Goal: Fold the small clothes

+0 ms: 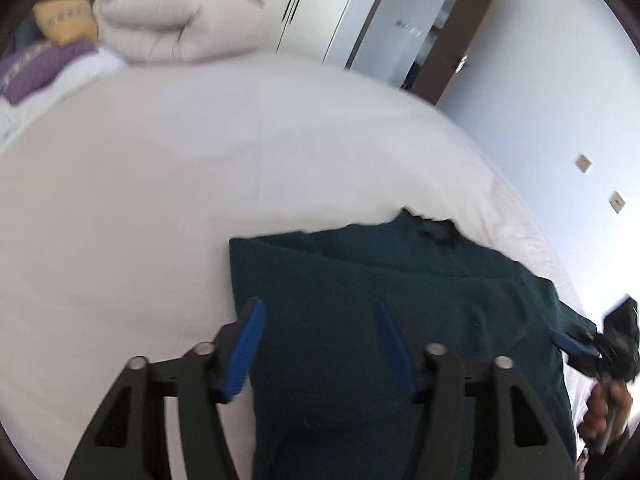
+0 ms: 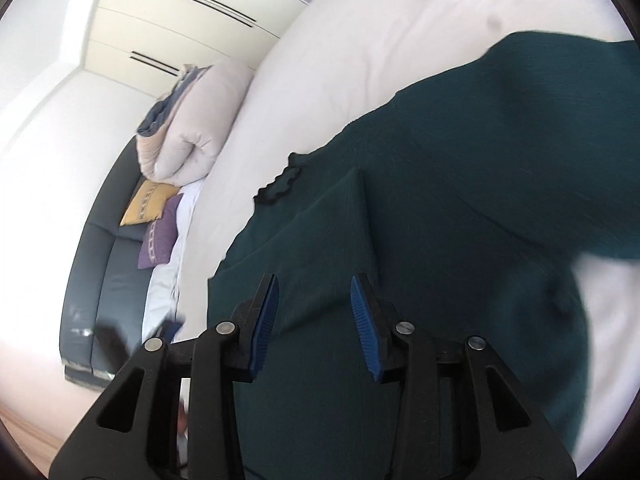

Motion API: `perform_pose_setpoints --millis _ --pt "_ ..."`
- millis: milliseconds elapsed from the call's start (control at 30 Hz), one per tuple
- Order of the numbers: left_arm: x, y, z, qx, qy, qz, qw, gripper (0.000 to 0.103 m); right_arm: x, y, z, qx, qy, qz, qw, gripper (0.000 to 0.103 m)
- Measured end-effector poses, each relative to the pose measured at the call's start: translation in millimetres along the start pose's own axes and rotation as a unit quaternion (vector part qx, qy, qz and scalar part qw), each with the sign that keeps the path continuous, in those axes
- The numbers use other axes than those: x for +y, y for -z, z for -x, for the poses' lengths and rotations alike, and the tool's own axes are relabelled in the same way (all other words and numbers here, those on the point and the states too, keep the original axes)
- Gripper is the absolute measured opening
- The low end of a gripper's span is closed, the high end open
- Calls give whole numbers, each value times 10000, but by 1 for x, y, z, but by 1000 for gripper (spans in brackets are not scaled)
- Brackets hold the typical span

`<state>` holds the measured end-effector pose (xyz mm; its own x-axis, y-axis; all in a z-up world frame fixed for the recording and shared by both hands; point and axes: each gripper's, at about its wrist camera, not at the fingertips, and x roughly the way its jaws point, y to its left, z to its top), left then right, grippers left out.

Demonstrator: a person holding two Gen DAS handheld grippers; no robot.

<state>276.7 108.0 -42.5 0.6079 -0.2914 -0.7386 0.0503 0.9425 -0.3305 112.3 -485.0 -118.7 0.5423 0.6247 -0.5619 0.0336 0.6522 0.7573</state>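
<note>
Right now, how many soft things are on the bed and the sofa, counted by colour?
Dark green garment: 1
Beige folded duvet: 1
Yellow cushion: 1
Purple cushion: 1
Total: 4

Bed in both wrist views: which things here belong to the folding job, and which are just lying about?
Job:
dark green garment, partly folded on the white bed sheet
left gripper, open above it
right gripper, open above it

Lying about:
folded beige duvet
yellow cushion
purple cushion
wardrobe
</note>
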Motion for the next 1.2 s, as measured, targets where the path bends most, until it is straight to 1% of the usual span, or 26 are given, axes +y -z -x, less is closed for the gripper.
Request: perform_pose_setpoints --millis 33,67,100,133,200,233,300,333,367,400,433,467,500,533,567,600,633,667,733,833,900,1000,1033,1067,1167,1200 --pt "6 2 -21 279 -103 56 9995 46 -2 6 11 -17 -26 13 10000 38" --pt "6 8 -34 472 -232 15 9986 40 -6 13 25 -49 -31 -5 10000 38" --pt "4 17 -44 517 -378 -157 9978 40 -10 18 36 -111 8 -21 9999 38" --pt "-3 24 -43 273 -536 -408 9974 41 -14 20 47 -180 53 -42 9998 38" --pt "-16 29 -43 196 -839 -656 9941 42 -28 25 80 -467 282 -129 9984 38" --pt "-20 28 -43 213 -921 -701 9931 42 -37 26 100 -660 393 -213 9968 40" --pt "-23 24 -40 295 -939 -620 9932 42 -65 26 146 -1262 528 -573 9889 43" --pt "-25 23 -36 297 -873 -552 9942 42 -75 26 163 -1460 578 -734 9849 48" --pt "-28 22 -30 233 -758 -513 9955 44 -97 26 190 -1781 676 -1105 9754 55" --pt "-34 22 -24 112 -672 -526 9963 48 -108 26 203 -1937 684 -1295 9701 58" --pt "-40 25 -20 -2 -689 -597 9958 63 -127 28 226 -2236 638 -1579 9597 60" --pt "-44 29 -22 -4 -808 -697 9943 79 -139 30 239 -2406 627 -1729 9531 60" --pt "-45 35 -31 160 -892 -798 9927 84 -152 32 251 -2566 602 -1904 9457 60" --pt "-45 44 -45 522 -939 -872 9904 86 -165 34 262 -2700 537 -2094 9383 60" --pt "-46 50 -47 487 -1049 -936 9889 89 -184 38 273 -2846 411 -2370 9280 60" --pt "-47 50 -43 359 -1069 -880 9897 89 -194 40 278 -2909 362 -2523 9222 60" --pt "-47 47 -39 368 -1059 -677 9914 88 -205 43 283 -2996 307 -2718 9140 60" --pt "-48 46 -34 340 -987 -527 9931 88 -218 45 287 -3077 224 -2881 9066 60" --pt "-55 42 -20 149 -744 -373 9964 88 -233 45 291 -3203 32 -3041 8972 59" --pt "-72 42 -4 -33 -464 -426 9980 88 -243 33 287 -3314 -44 -3124 8902 58" --pt "-80 45 2 -32 -242 -392 9989 88 -249 26 283 -3368 -111 -3280 8825 58" --pt "-88 52 5 153 157 -249 9994 89 -252 19 276 -3498 -150 -3431 8716 56" --pt "-92 54 2 225 253 -217 9992 89 -255 19 281 -3545 -147 -3493 8672 54" --pt "-94 59 3 271 313 -198 9989 89 -256 22 281 -3633 -158 -3606 8589 49" --pt "-100 70 -2 418 439 -182 9980 89 -259 39 283 -3978 -131 -3973 8269 42" --pt "-102 72 -5 474 464 -185 9976 89 -260 43 286 -4051 -82 -4001 8220 42"
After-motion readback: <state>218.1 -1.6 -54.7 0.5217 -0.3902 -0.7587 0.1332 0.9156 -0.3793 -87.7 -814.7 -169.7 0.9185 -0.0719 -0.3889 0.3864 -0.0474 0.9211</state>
